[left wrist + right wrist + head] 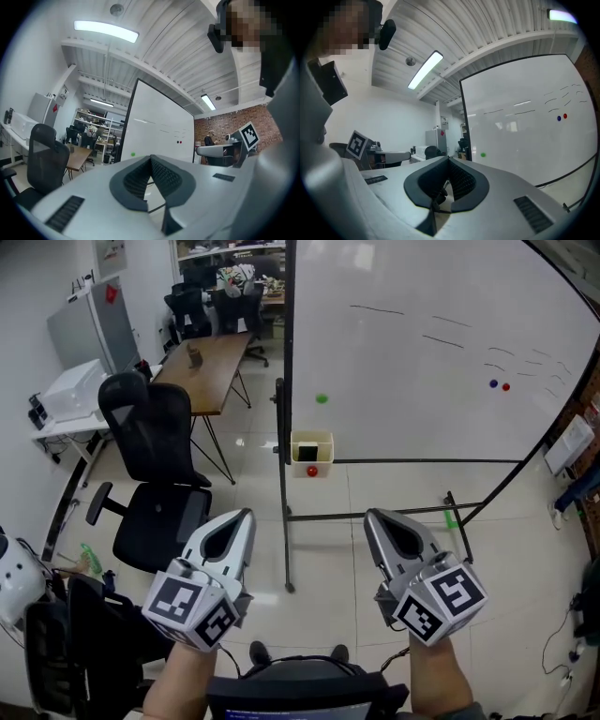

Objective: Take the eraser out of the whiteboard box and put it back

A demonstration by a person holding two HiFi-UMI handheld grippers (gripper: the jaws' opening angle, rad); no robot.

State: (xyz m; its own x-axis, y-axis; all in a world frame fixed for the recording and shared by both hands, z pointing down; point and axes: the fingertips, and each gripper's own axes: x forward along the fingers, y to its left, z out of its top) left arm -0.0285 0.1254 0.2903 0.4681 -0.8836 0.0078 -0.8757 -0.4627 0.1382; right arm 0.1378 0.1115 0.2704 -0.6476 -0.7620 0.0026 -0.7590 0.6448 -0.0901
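**Both jaws closed and empty; eraser in the box**

The left gripper (pixel 246 515) and right gripper (pixel 371 516) are smooth grey wedge-shaped shells, each with a marker cube. They sit side by side, aimed at 12 o'clock toward the glossy whiteboard (pixel 422 343). On each, the ribbed black pads meet at the tip with nothing between them. The eraser (pixel 307 454) shows as a small dark block inside the box (pixel 323 440). The box is a pale-yellow square tray at the board's 7 o'clock corner, well apart from both grippers. A round red magnet (pixel 312 470) sits on the box's front, and a green dot (pixel 322 398) lies at 12 o'clock from it. A black padded chair (pixel 155 456) stands at 10 o'clock on the shiny tiled floor (pixel 328 559).
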